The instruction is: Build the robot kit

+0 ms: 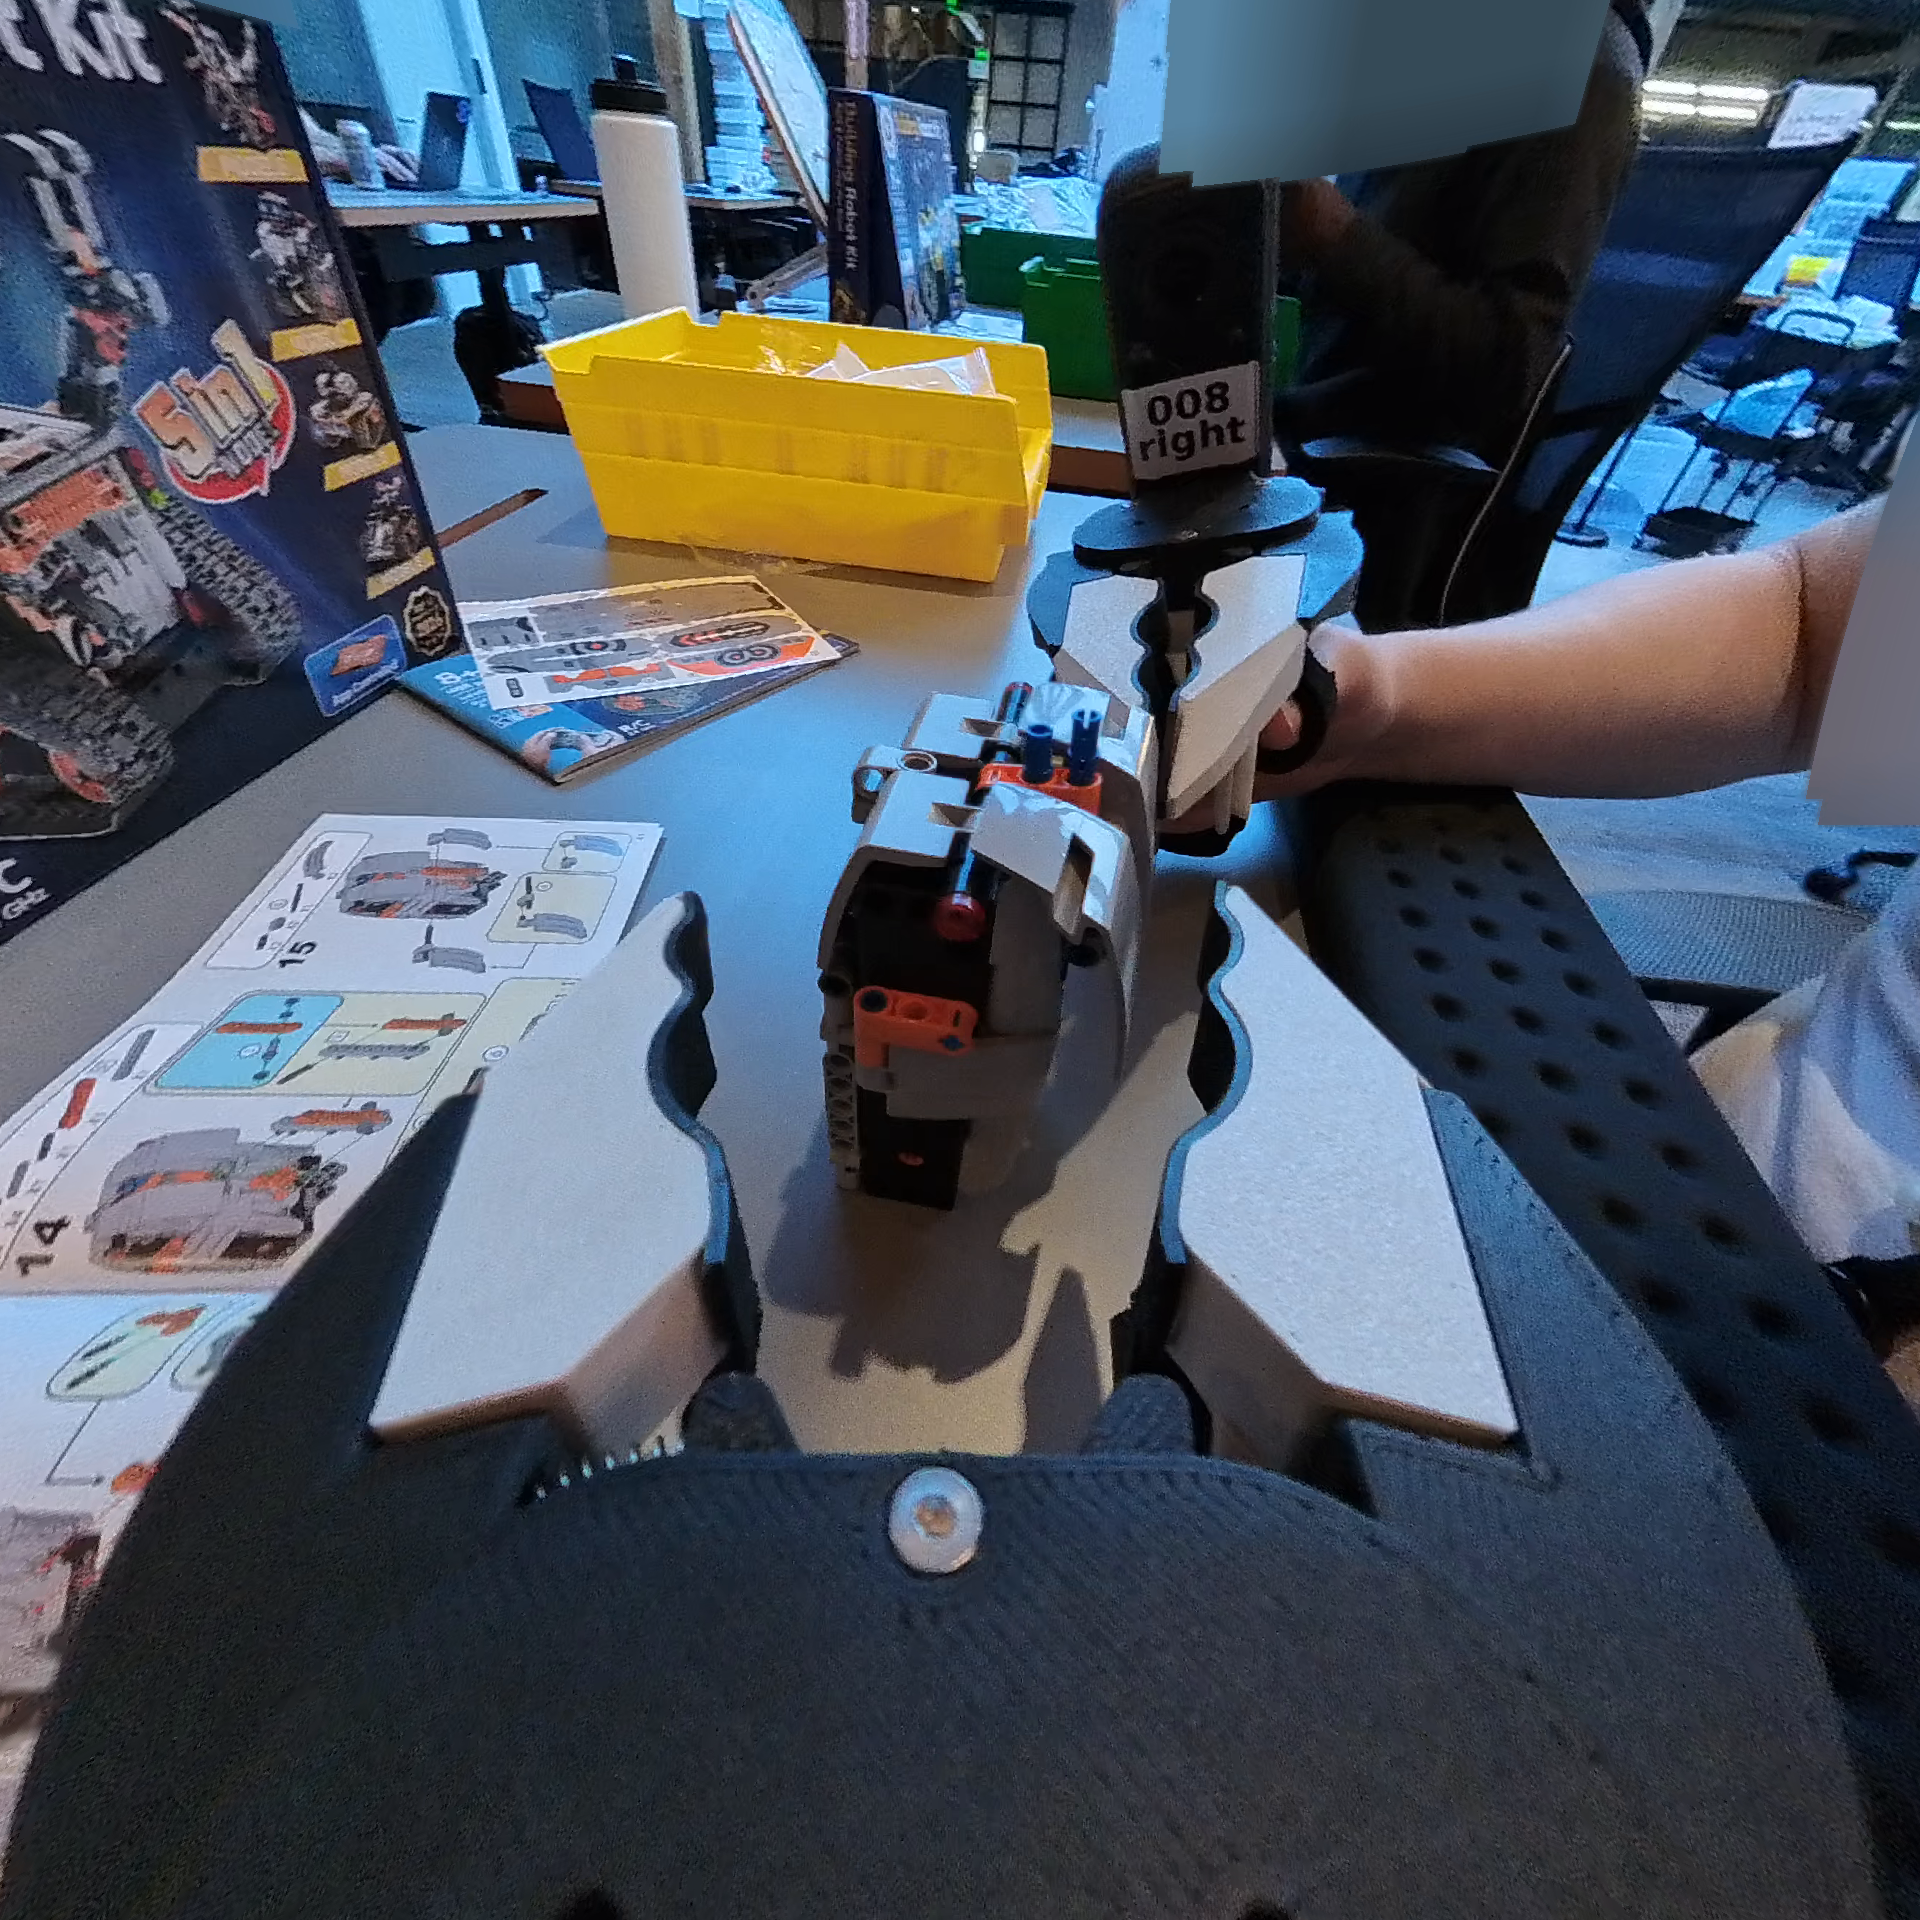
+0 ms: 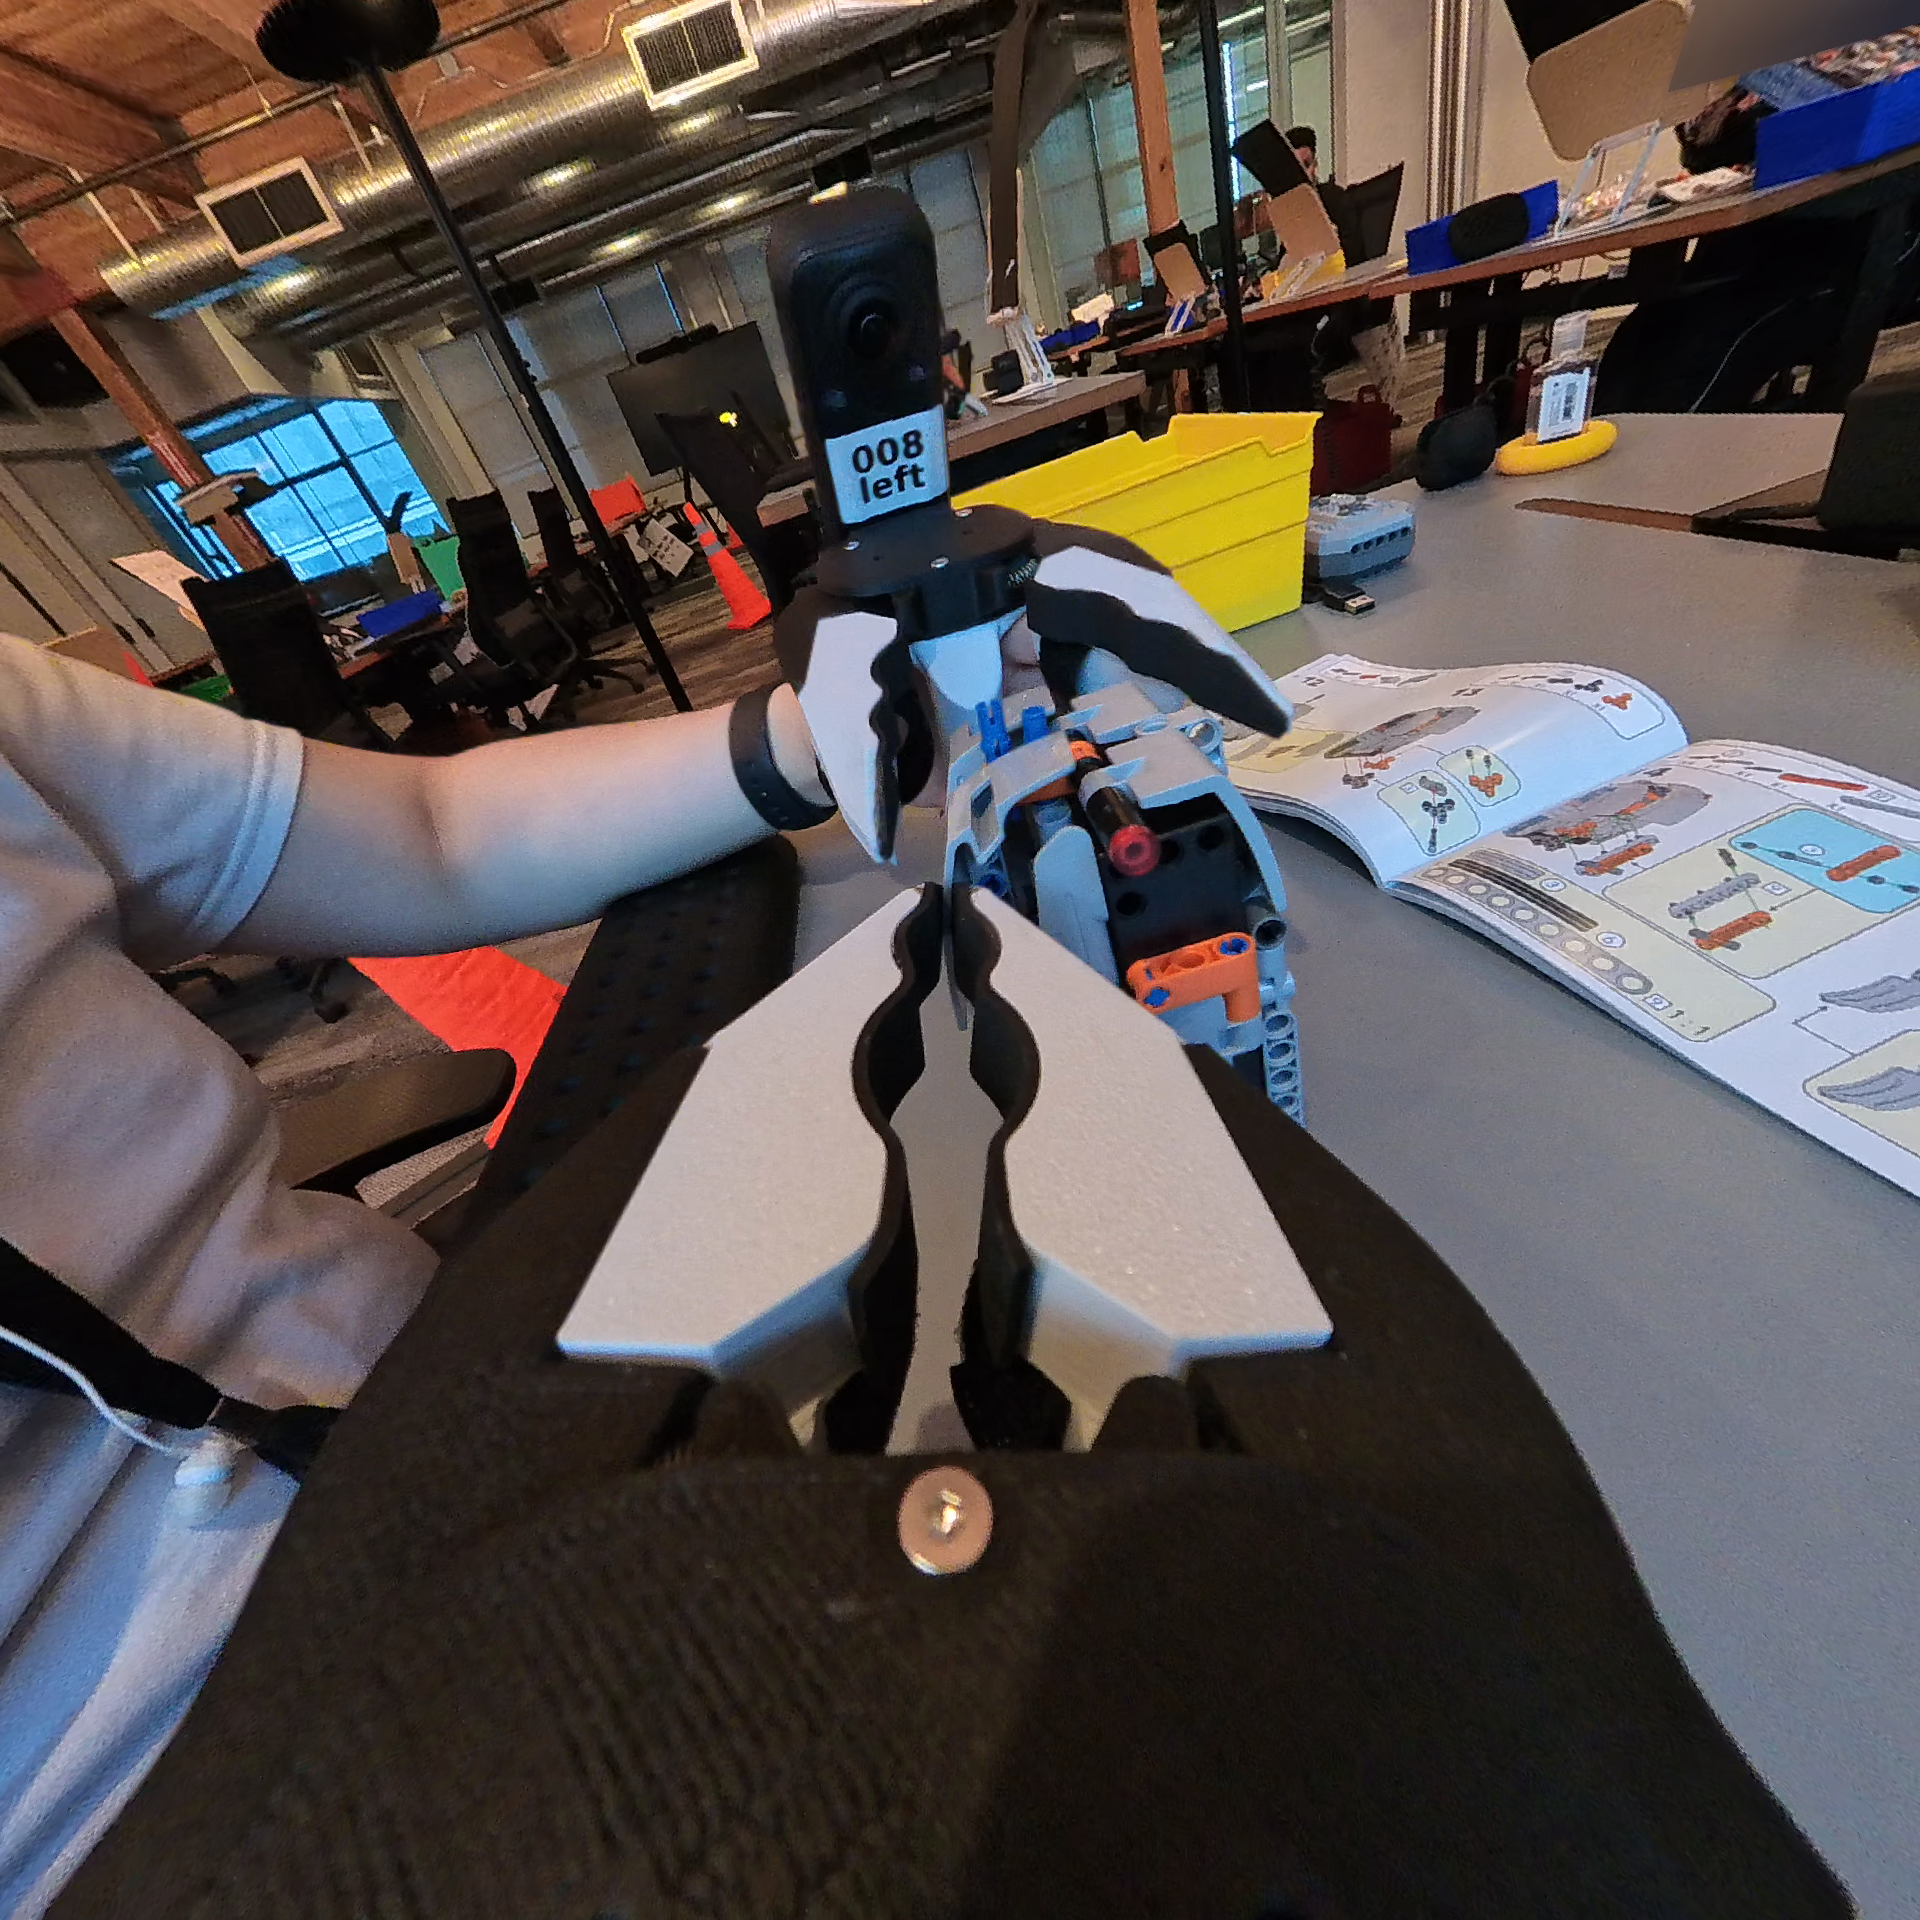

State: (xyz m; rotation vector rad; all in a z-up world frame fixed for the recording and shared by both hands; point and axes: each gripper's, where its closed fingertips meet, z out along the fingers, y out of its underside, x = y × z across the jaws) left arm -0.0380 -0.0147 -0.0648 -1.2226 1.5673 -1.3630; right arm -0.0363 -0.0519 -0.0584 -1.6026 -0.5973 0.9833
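brick model (image 1: 966,966) upright on the grey table (image 1: 727,790) | booklet (image 1: 312,1039) open at left | left gripper (image 1: 961,1049) spread wide, fingers either side of model, not touching | right gripper (image 2: 948,935) closed on a thin grey piece at the model's edge

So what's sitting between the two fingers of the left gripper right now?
In the left wrist view, the brick model stands upright on the table between the open left gripper's fingers, with a gap on each side.

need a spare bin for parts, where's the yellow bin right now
In the left wrist view the yellow bin sits on the grey table at the far side, behind the sticker sheet and left of the right gripper.
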